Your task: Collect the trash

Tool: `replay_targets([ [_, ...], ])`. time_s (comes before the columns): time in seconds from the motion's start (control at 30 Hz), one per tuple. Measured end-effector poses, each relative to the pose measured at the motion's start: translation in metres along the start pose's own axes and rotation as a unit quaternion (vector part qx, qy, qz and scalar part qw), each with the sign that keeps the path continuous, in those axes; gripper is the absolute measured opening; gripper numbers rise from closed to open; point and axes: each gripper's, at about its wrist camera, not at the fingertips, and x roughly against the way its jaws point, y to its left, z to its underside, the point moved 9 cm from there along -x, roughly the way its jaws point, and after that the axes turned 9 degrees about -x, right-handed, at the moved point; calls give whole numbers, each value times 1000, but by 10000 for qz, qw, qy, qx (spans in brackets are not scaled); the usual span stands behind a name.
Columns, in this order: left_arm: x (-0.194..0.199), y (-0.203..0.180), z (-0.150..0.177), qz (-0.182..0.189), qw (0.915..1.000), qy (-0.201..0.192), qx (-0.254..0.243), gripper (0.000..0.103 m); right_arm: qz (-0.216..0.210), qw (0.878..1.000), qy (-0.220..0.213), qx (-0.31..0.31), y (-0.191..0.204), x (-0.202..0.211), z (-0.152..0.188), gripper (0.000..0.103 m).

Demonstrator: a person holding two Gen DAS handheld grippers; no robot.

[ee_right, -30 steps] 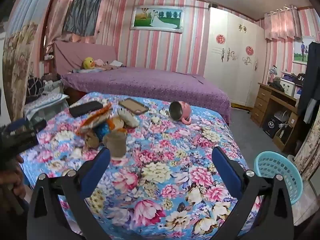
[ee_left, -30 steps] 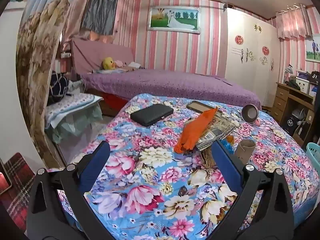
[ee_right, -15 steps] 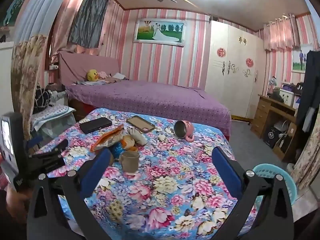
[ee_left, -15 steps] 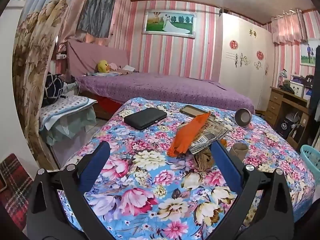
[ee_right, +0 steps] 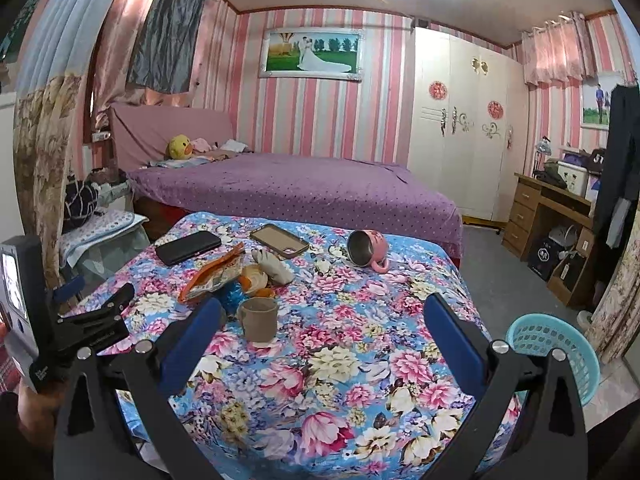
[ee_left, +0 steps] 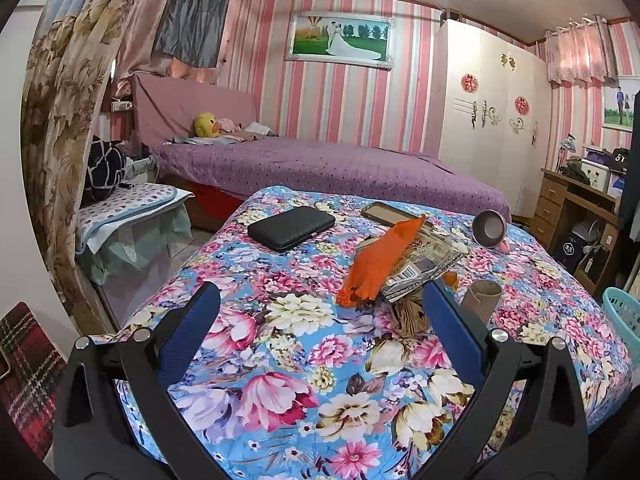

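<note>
Clearly nothing has been picked up yet, so the step in hand looks like the approach to the trash. From the left wrist, the left gripper (ee_left: 320,316) hangs with its blue pads spread wide and nothing between them, over the near end of the floral-covered counter (ee_left: 280,392). The trash sits in a heap just beyond it: an orange snack wrapper (ee_left: 380,260) lying across a printed foil packet (ee_left: 424,260), with a crumpled brown paper scrap (ee_left: 408,312) at the front of the heap and a brown paper cup (ee_left: 482,298) upright just to its right, partly behind the right pad. A black wallet case (ee_left: 291,227), a phone (ee_left: 390,214) and a tipped pink mug (ee_left: 490,229) lie farther back; they are probably not trash and should be left alone. From the right wrist, the right gripper (ee_right: 320,320) is likewise released and empty, with the paper cup (ee_right: 259,318) standing just inside its left pad and the wrapper pile (ee_right: 216,272) behind that. The turquoise basket (ee_right: 554,354) stands on the floor past the counter's right edge, the likely place for the trash. The next move probably calls for reaching forward to close on the cup or a wrapper; the loose, overlapping wrappers may slide, and the mug (ee_right: 366,249) and phone (ee_right: 280,240) sit near the pile.
</note>
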Motion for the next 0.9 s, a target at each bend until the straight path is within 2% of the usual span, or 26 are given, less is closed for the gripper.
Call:
replay_targets([
  [0.1,-1,-1,0,12,10000,28,-9,98,-27,10000,68,-6,3,-5,3,99],
  [0.23,1,2,-3,-55,10000,-47,55,98,90,9995,-107,276,3,1,-3,99],
  [0.33,2,-1,-2,2,10000,-28,95,98,28,9998,-3,183,-1,4,1,99],
  [0.53,-2,-10,1,-18,9999,48,-154,98,-106,9998,64,-182,-6,-1,-1,99],
  [0.7,-4,-9,1,53,9999,118,-51,98,-15,9997,249,-58,-6,-15,11,99],
  [0.9,-5,-10,2,87,9998,147,-99,98,-35,9997,212,-63,-3,-16,10,99],
])
